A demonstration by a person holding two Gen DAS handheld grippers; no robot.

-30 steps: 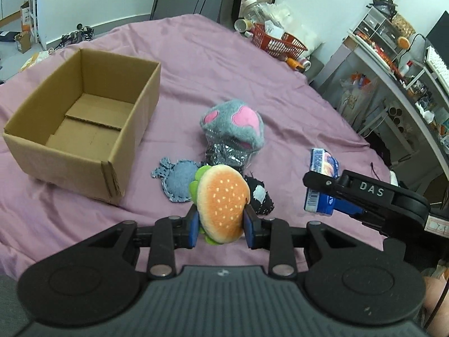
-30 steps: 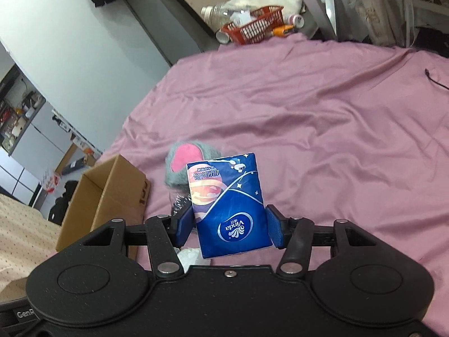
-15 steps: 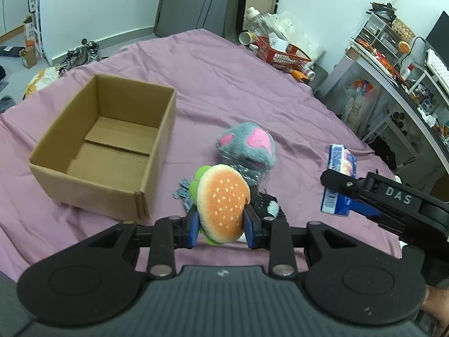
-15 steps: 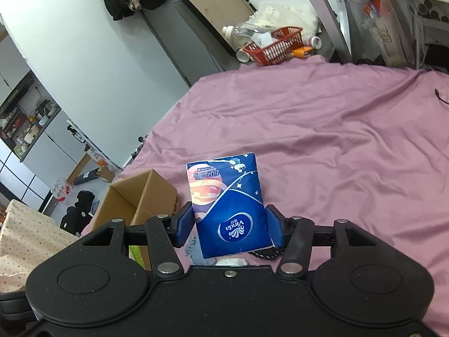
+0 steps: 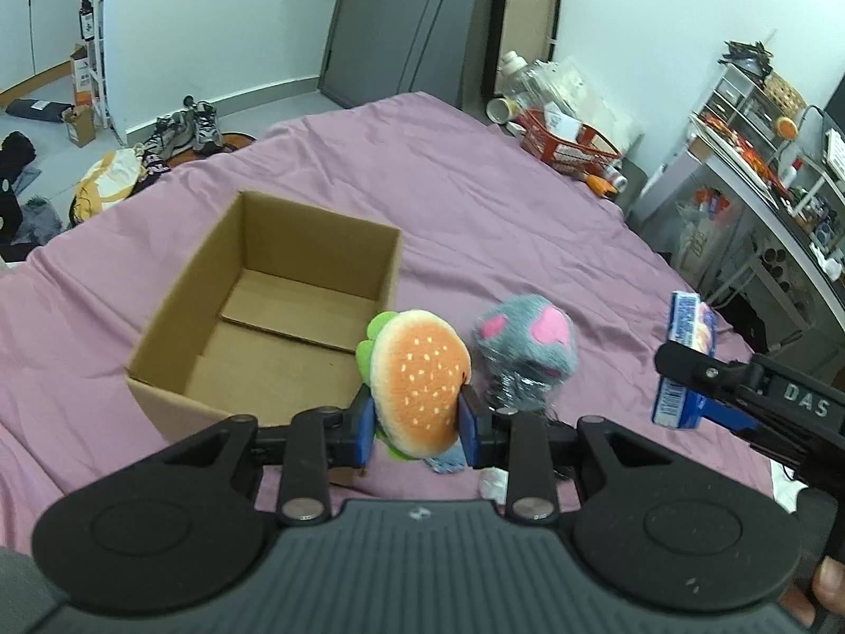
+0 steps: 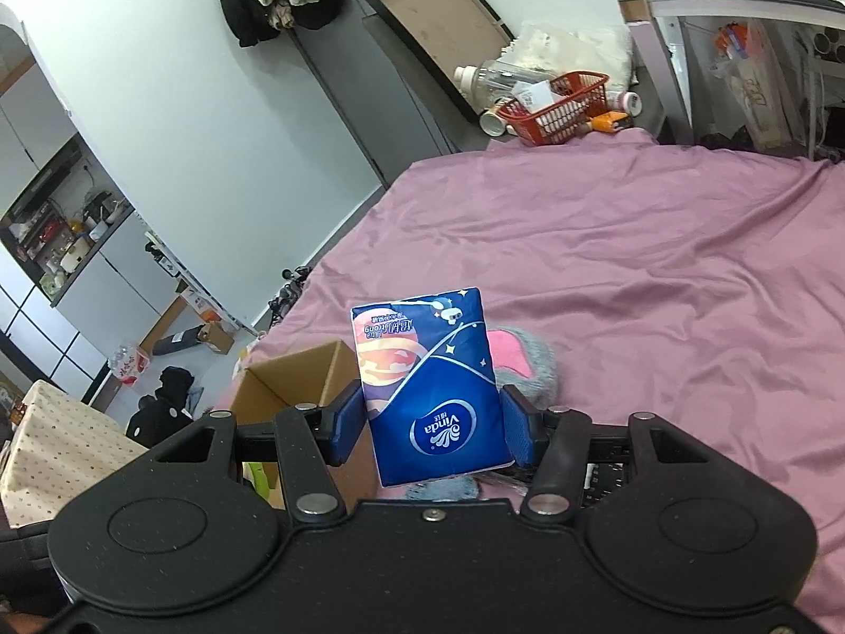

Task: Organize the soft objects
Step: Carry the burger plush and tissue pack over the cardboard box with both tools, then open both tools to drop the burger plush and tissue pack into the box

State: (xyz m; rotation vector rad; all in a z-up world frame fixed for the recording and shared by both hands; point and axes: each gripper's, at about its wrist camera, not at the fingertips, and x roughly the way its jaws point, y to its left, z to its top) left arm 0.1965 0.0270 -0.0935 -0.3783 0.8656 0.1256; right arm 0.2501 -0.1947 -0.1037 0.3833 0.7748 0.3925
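Both grippers loaded, both clear of the bed [image 5: 501, 201]. Left gripper [image 5: 417, 425] jaws clamped on the burger plush [image 5: 417, 391], bun face toward the camera, green frill at its left edge. Right gripper [image 6: 430, 422] jaws closed on the blue tissue pack [image 6: 428, 385], held upright, long axis pointing away from the jaws. The cardboard box [image 5: 274, 317] sits open-topped toward the bed's left edge, nothing visible inside. Key relation: the box lies ahead and to the left of the burger plush, its near right corner just behind the toy in the left wrist view; the left gripper is clearly the nearer one. The tissue pack [image 5: 684, 359] hangs well to the right, with the grey-and-pink plush [image 5: 525, 343] on the cover between it and the box. Small grey-blue item [image 5: 446, 462] half hidden beneath the left jaws; cannot identify it. Judgement: burger goes in first, a short carry forward-left over the rim; the tissue pack must cross above the grey plush.
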